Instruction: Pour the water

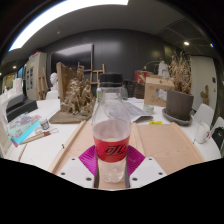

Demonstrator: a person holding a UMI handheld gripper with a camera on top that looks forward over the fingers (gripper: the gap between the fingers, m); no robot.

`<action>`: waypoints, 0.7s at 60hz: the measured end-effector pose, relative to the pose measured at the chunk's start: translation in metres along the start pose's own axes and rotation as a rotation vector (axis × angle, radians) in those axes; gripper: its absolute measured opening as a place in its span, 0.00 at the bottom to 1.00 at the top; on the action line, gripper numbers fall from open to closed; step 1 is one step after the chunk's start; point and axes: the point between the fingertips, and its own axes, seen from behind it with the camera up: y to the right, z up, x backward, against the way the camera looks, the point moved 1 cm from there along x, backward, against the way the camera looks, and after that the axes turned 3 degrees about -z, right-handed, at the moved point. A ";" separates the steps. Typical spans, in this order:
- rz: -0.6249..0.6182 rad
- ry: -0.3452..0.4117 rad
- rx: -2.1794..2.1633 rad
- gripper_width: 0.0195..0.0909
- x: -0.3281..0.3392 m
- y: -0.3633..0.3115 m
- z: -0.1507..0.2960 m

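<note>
Gripping a clear plastic bottle with a red label, the gripper had both fingers closed on its lower body, holding it upright above a wooden board on the bench. No cup was clearly visible ahead. Tipping it now would likely spill water onto the board; a loose grip on the smooth bottle could let it slip.

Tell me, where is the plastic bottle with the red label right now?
In the gripper view, the bottle stands upright between the two fingers of the gripper, above a wooden board on the white table.
</note>
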 end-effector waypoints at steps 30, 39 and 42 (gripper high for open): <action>0.088 0.108 -0.209 0.13 0.029 0.066 0.127; 0.171 0.116 -0.507 0.12 0.036 0.128 0.178; 0.207 0.109 -0.639 0.12 0.036 0.150 0.191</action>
